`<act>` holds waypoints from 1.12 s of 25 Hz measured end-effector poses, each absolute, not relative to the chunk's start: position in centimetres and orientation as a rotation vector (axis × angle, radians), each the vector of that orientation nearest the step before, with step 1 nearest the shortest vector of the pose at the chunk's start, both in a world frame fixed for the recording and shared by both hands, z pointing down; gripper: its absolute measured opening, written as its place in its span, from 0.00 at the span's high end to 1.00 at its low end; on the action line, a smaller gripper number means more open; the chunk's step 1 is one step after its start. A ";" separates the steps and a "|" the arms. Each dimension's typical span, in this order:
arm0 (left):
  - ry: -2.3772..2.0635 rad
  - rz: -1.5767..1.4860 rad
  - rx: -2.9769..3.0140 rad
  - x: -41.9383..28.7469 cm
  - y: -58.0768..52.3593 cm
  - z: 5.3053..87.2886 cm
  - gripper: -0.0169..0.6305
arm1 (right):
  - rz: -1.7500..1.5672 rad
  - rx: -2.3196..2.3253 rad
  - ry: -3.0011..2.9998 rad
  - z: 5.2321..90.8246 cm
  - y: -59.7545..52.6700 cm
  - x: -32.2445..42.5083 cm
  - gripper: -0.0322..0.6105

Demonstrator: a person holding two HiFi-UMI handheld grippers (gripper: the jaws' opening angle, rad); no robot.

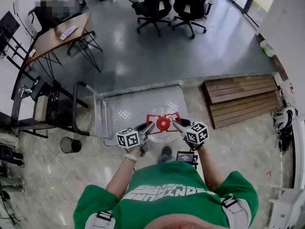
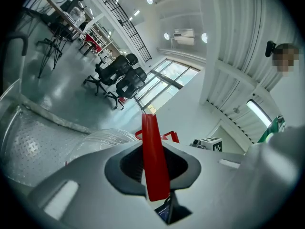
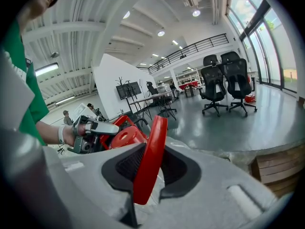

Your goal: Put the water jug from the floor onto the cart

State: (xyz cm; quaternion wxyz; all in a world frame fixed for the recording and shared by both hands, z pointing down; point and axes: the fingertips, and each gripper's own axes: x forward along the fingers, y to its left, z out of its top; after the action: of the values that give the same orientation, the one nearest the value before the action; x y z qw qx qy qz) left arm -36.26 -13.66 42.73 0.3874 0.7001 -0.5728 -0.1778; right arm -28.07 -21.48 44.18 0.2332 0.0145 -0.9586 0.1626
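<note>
Jug type: large clear water jug [image 1: 167,107] with a red cap [image 1: 163,123] and a red handle frame [image 1: 162,114] round the neck.
Jug location: off the floor [image 1: 224,147], hanging in front of the person over the near edge of the cart [image 1: 128,109] deck. No view shows whether its base touches the deck.
Fill level: not readable through the clear wall.
Expected weight: probably heavy if filled. A two-sided carry looks appropriate.
Body: likely stiff but thin-walled plastic, smooth and rounded. It would slip in a narrow grip and gives no edge to hold.
Hold points: the flat red bars of the handle frame, one on each side of the cap.
Left claw [image 1: 149,126]: clamped on a red bar of the frame, which stands on edge between the pads in the left gripper view.
Right claw [image 1: 176,122]: clamped on the opposite red bar, which leans slightly between the pads in the right gripper view.
Jug relative to claws: the body hangs below and between the two claws. The cap sits midway, and the claws face each other across it.
Handling risk: the bars are narrow and smooth, so the load may pivot or slide in the pads if one side drops.
Cart layout: the push bar [image 1: 75,109] stands at the deck's left end in the head view, well apart from the jug.
</note>
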 end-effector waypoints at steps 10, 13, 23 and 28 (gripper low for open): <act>-1.516 -0.492 1.733 -38.6 -17.2 43.2 0.86 | 0.411 -0.063 -2.637 44.6 -25.4 -31.1 0.83; -1.538 -0.496 1.718 -38.6 -18.0 43.5 0.86 | 0.412 -0.097 -2.638 44.9 -26.4 -31.4 0.83; -1.570 -0.512 1.678 -39.4 -18.3 43.7 0.86 | 0.437 -0.159 -2.624 45.4 -27.0 -32.6 0.83; -1.573 -0.529 1.659 -40.8 -17.6 44.1 0.86 | 0.429 -0.179 -2.614 45.6 -26.5 -34.3 0.83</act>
State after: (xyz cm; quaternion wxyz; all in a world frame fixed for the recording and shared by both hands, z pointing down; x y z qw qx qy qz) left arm -40.76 -17.57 44.06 0.3872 0.6519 -0.6180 -0.2077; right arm -34.26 -26.48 45.60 0.2409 -0.0654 -0.9556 0.1568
